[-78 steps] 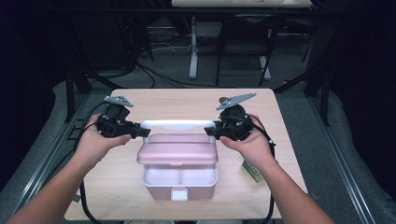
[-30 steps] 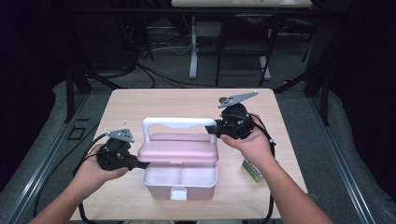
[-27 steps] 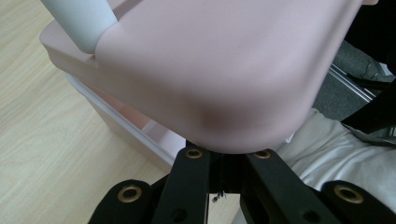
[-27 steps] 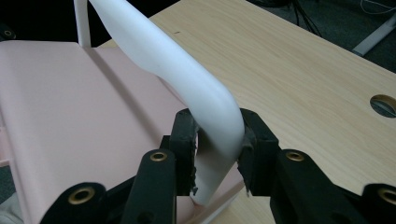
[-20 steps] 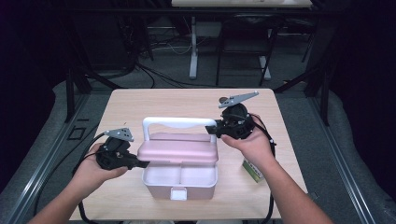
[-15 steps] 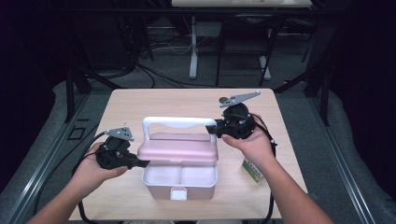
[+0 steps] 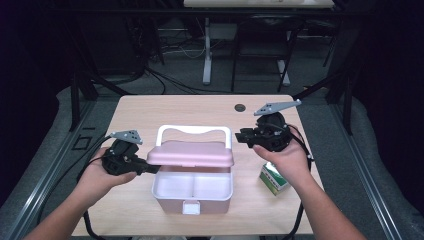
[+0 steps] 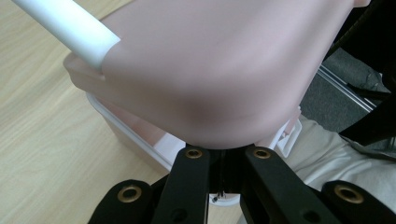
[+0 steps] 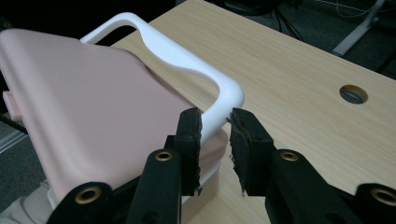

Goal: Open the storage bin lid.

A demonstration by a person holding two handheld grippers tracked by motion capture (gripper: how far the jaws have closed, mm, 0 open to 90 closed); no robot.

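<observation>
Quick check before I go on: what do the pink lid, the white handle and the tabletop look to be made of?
Pink lid: likely moulded plastic, smooth satin, with soft rounded corners and a dull sheen. White handle: probably plastic too, glossier, in one rounded piece. Tabletop: pale wood-grain finish, matt; whether laminate or solid wood is unclear.

I'm wearing no sleeves — my forearms are coming in bare from the bottom of the high view. My left gripper (image 7: 150, 168) and right gripper (image 7: 241, 137) are showing black bodies, each carrying a grey three-cornered plate on top and trailing a black cable. Brass-ringed screw holes are glinting along the black jaws — low in both gripper views.
</observation>
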